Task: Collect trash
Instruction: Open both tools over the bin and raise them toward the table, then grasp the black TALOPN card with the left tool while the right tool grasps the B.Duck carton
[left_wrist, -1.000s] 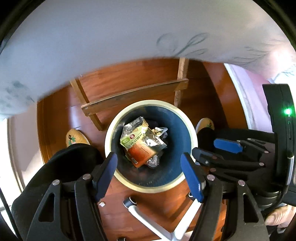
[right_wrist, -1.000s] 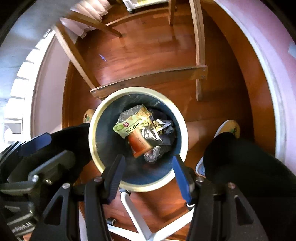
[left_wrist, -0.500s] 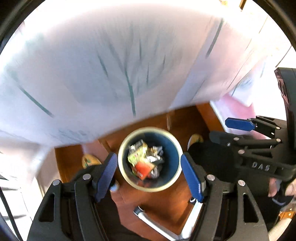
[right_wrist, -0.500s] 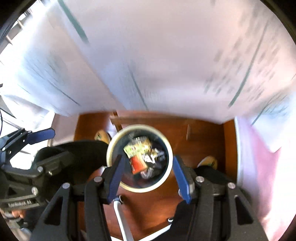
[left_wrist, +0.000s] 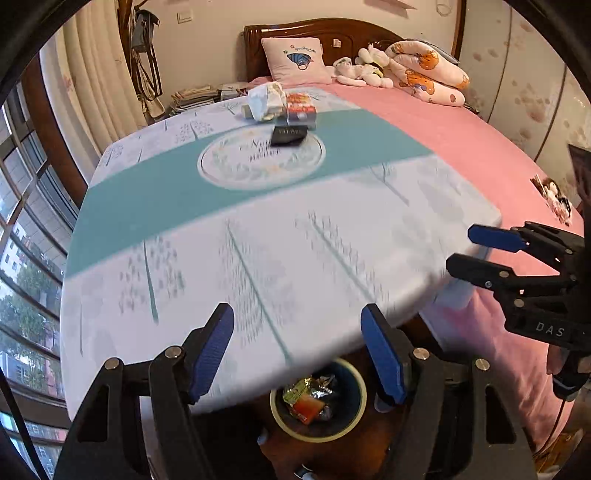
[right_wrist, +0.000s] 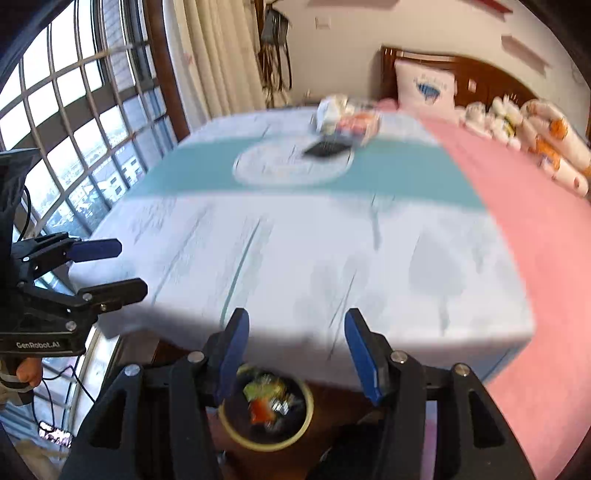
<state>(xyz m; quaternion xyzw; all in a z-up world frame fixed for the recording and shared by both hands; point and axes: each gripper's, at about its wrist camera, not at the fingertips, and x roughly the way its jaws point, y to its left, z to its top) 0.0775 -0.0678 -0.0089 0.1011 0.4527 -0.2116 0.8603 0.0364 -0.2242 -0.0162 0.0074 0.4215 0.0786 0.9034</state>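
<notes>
Crumpled white wrapper trash (left_wrist: 266, 100) with red-white carton (left_wrist: 301, 108) and flat black packet (left_wrist: 289, 135) lies at table's far side, straight ahead of left gripper (left_wrist: 297, 350) and right gripper (right_wrist: 293, 356), both empty, jaws apart, over bin (left_wrist: 317, 434).

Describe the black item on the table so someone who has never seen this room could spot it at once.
Start at the table with the pale cloth crossed by a teal band, then find the white round medallion printed in the band's middle. On its far edge lies the black packet, flat and dark with pale lettering. Its neighbours just behind it are a crumpled white wrapper and a red-and-white box.
</notes>
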